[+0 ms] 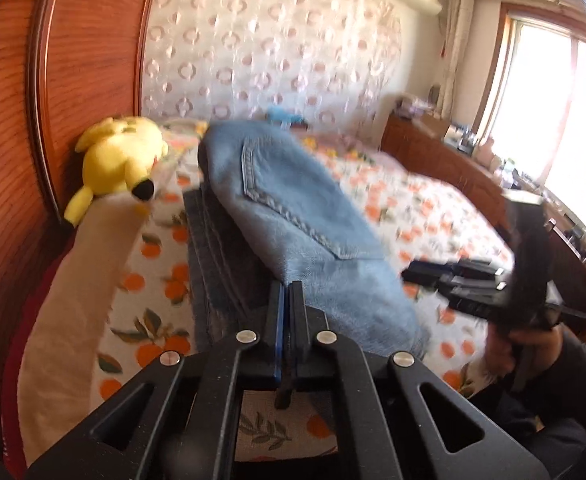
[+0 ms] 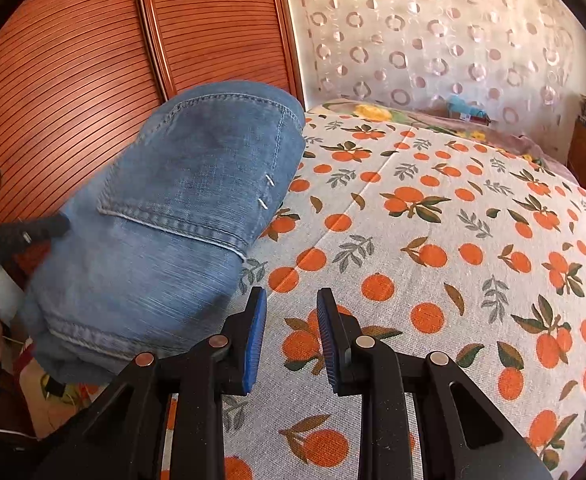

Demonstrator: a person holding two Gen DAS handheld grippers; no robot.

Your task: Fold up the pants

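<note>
Folded blue jeans lying as a thick bundle on the bed's orange-print sheet, back pocket up, close to the ribbed wooden panel. In the left wrist view, same jeans stacked on a darker folded cloth; yellow plush toy beside them against the wood, resting at the end of a cream pillow.

Left gripper: pads pressed together, nothing caught between them, tips just before the near edge of the denim. View blurred. Touching the cloth or not: cannot tell.

Right gripper: jaws partly apart, blue pads facing, only bare sheet in the gap, holding nothing. Just right of the bundle's near corner, not touching it.

Seen from the left wrist, right gripper held by a hand over the sheet.
</note>
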